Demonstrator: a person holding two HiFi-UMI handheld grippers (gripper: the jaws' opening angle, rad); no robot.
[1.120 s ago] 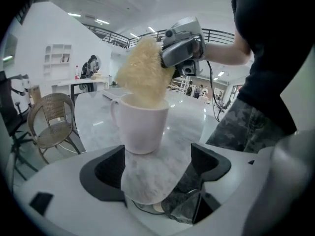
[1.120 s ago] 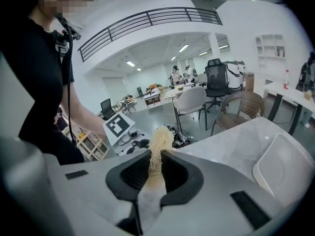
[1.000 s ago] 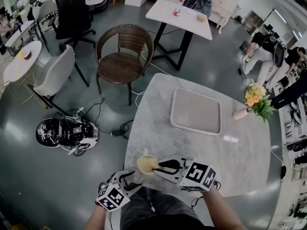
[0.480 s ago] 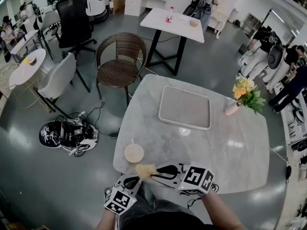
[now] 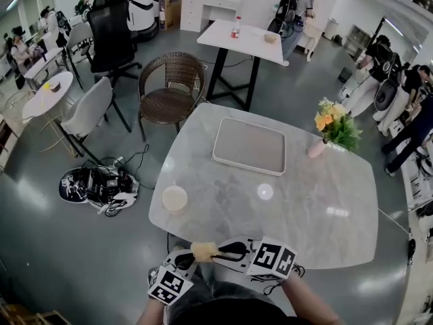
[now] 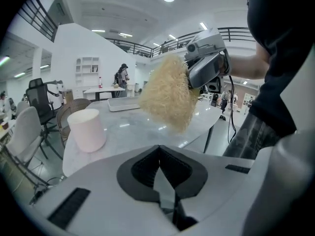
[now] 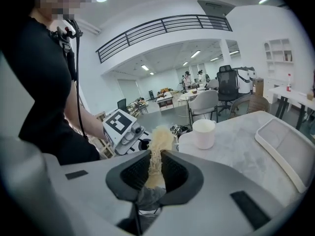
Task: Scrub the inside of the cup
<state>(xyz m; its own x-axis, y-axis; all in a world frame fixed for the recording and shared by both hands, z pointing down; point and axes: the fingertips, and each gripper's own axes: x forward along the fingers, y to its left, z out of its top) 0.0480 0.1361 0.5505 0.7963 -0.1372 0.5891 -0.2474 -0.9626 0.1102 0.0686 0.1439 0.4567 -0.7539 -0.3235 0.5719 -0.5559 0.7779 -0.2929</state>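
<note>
A pale cup [image 5: 174, 198] stands upright near the marble table's [image 5: 298, 208] left front corner, with nothing in it that I can see. My right gripper [image 5: 216, 251] is off the table's front edge, shut on a straw-coloured scrubber [image 5: 203, 250]. In the right gripper view the scrubber [image 7: 156, 154] sticks out between the jaws, and the cup [image 7: 204, 133] stands beyond it. My left gripper [image 5: 185, 256] is just left of the scrubber, shut and empty. The left gripper view shows its jaws closed together [image 6: 158, 154], with the cup [image 6: 86, 130] ahead on the left and the scrubber [image 6: 167, 95] close above.
A rectangular tray [image 5: 249, 146] lies at the far middle of the table. A vase of flowers [image 5: 329, 131] stands at the far right. A wicker chair [image 5: 172, 87] and a heap of gear and cables [image 5: 95, 185] are on the floor to the left.
The scrubber has come out of the cup. Both grippers have drawn back off the table's front edge. The left gripper's jaws have closed empty. The cup is left standing alone.
</note>
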